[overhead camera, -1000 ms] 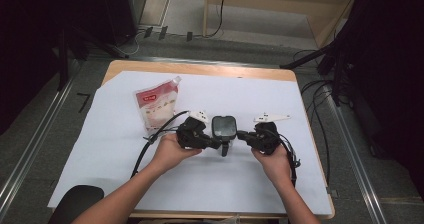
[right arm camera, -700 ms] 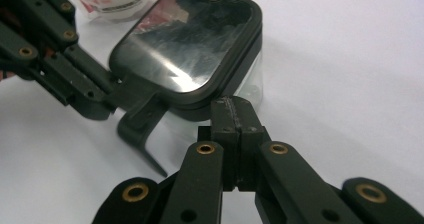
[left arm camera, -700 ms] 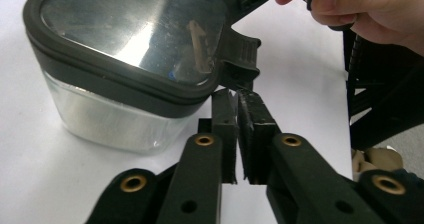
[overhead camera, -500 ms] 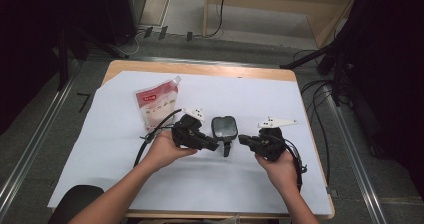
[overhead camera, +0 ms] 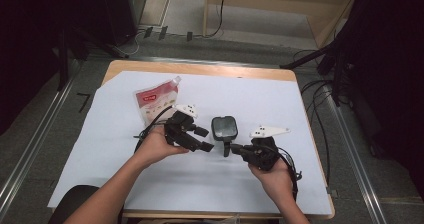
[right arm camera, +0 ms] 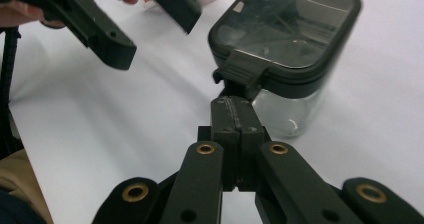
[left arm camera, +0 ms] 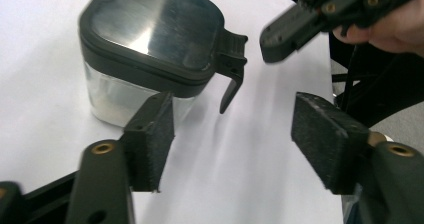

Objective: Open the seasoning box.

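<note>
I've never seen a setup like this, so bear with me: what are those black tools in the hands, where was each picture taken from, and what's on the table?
A person holds a hand-operated gripper in each hand. One picture looks down from above the table; the other two come from cameras riding on each gripper, looking along its jaws. On the white sheet stands a clear container with a dark lid, a red-and-white pouch behind it. The left gripper has just been opening; its pads stand apart, holding nothing. The right gripper is shut, tips by the container's latch; whether it pinches the latch is unclear.
</note>
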The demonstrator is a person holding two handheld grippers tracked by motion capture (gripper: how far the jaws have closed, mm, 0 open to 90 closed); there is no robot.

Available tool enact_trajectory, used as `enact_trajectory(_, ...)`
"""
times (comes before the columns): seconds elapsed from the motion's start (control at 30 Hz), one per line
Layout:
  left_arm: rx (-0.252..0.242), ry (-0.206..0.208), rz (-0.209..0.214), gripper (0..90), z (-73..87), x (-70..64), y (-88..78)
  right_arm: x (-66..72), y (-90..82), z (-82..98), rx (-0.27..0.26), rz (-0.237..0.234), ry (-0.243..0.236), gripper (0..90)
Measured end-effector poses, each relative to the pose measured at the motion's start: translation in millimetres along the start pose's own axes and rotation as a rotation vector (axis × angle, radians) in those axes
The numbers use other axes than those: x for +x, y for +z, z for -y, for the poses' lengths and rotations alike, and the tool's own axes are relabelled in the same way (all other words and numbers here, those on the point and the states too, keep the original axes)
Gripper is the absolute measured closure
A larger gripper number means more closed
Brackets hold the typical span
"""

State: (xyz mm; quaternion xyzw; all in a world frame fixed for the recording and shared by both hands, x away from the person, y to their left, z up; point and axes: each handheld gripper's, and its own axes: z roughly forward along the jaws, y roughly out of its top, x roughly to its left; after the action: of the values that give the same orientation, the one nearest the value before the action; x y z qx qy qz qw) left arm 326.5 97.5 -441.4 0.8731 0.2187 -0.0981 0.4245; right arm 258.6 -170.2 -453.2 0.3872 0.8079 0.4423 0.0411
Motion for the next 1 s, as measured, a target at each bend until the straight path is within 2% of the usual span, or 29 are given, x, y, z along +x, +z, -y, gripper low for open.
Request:
enact_trajectory(0.17, -0.006, 0.001, -0.012, 29.8, 0.5, 3.5, -2.3, 4.1, 9.7, 1.5, 0.024, -0.012, -0.013, 90.0)
enact_trajectory(0.37, -0.008, -0.023, -0.018, 29.7, 1.2, 5.6, -2.6, 9.4, 20.7, 3.7, 0.027, -0.016, -0.025, 90.0)
enact_trajectory(0.5, -0.006, -0.013, -0.021, 29.9, 1.3, 4.8, -3.1, 9.4, 28.8, 5.2, 0.035, -0.016, -0.024, 90.0)
enact_trajectory(1.0, 0.002, -0.019, -0.028, 30.7, 1.4, 6.8, -5.9, 12.9, 41.5, 7.4, 0.055, -0.011, -0.022, 90.0)
